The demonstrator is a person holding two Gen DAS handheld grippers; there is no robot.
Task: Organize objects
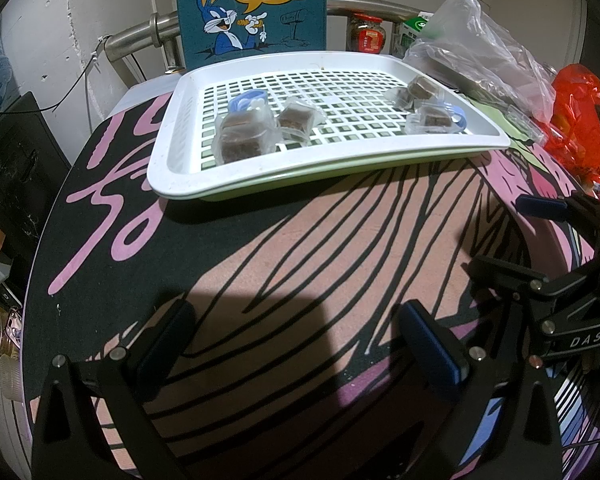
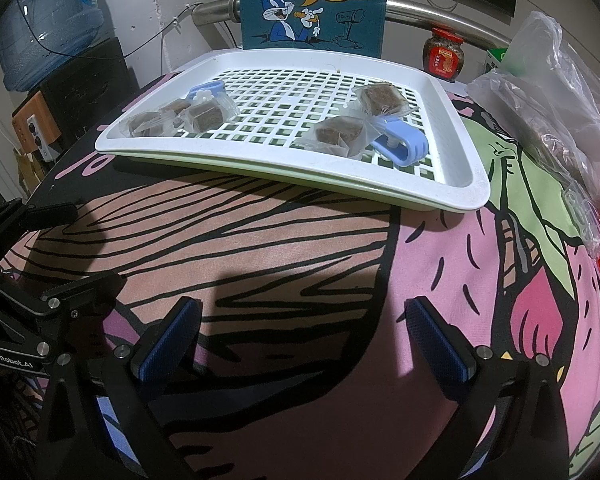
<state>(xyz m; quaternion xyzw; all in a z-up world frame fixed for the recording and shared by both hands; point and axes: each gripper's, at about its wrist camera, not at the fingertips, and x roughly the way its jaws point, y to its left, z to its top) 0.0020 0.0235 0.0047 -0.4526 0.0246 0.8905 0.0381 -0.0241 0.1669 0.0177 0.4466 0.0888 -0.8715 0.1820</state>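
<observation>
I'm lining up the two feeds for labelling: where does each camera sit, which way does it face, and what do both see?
Left wrist: on the left tool, low over the patterned cloth, facing the white tray; its own open fingers show below, the right tool at the right edge.
Right wrist: on the right tool, facing the same tray from further right; its open fingers show, the left tool at the left edge.
Shared: tray, wrapped brown blocks, blue clips, cartoon rabbit board, jar.

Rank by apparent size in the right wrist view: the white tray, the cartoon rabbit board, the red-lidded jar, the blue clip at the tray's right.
1. white tray
2. cartoon rabbit board
3. and 4. red-lidded jar and blue clip: look alike; the clip is nearer and partly covered, so unranked.
</observation>
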